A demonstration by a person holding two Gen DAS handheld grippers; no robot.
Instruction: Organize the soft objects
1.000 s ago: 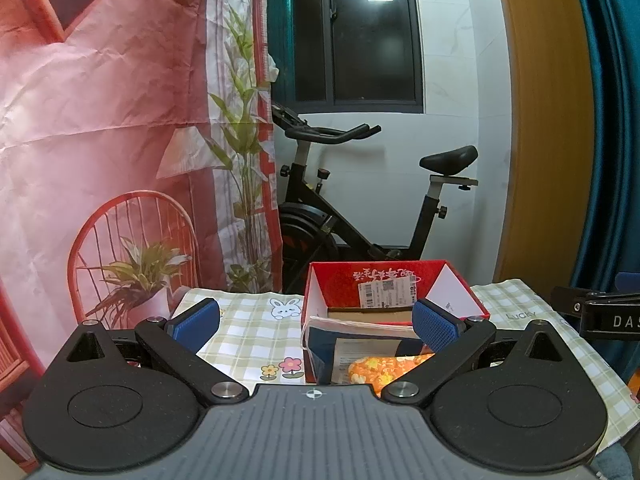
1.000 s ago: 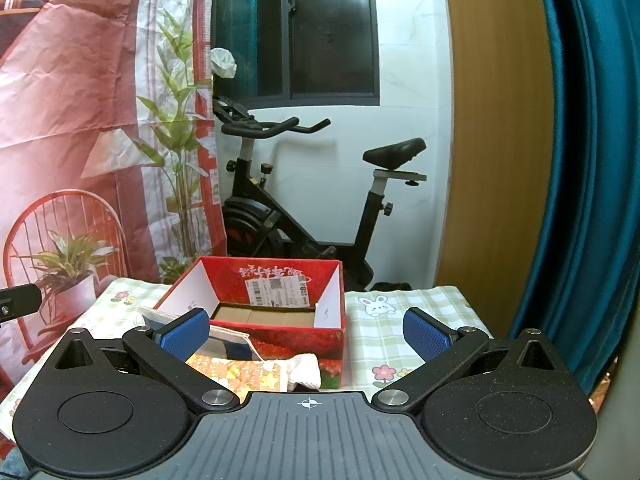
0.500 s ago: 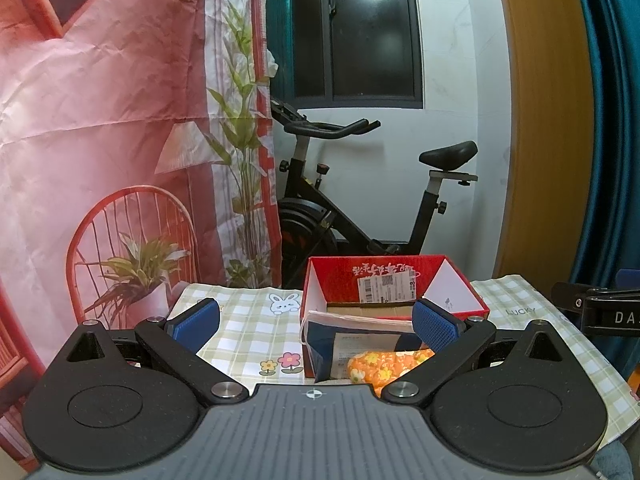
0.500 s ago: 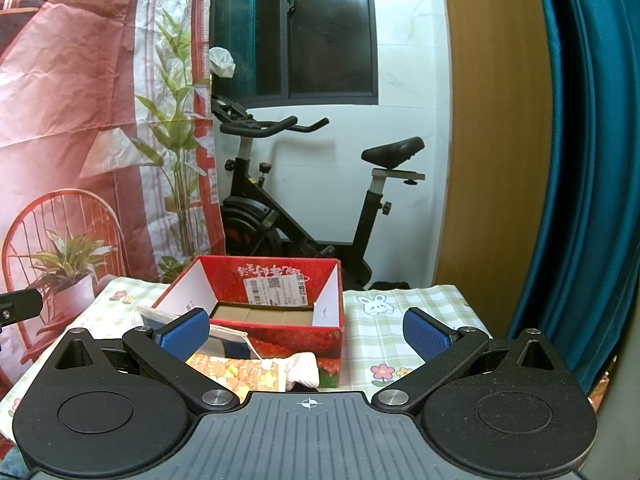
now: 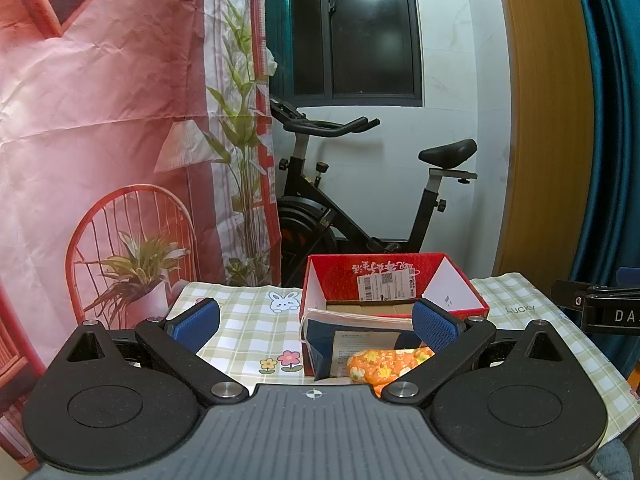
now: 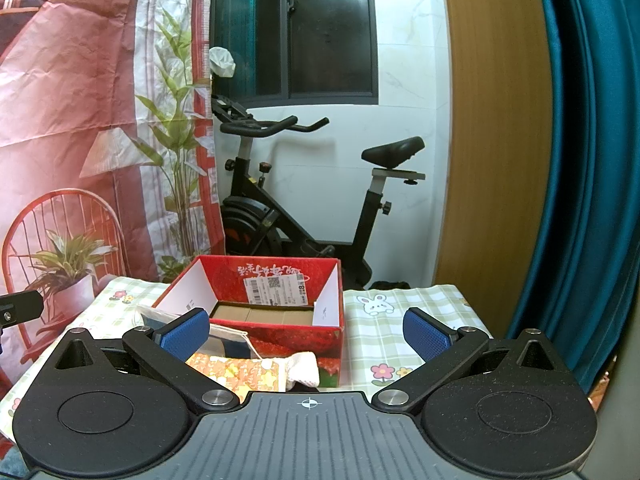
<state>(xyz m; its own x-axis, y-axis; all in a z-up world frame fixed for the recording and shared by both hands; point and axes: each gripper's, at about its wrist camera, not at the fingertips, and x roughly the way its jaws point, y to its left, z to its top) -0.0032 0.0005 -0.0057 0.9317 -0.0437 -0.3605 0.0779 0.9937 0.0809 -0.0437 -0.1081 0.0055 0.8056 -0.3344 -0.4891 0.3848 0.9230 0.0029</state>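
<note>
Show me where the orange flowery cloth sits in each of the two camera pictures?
Left wrist: orange floral cloth lies low, right of centre, before the red box.
Right wrist: orange floral cloth lies low, left of centre.
Shared landmark: red box, directly behind it.

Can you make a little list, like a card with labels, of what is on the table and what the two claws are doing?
Box: red box, open, nothing soft visible inside
Soft things: orange flowery cloth, white mesh pouch, in front of the box
Also: bagged dark item
Table cover: checked tablecloth
Left claw: open, holding nothing
Right claw: open, holding nothing
</note>
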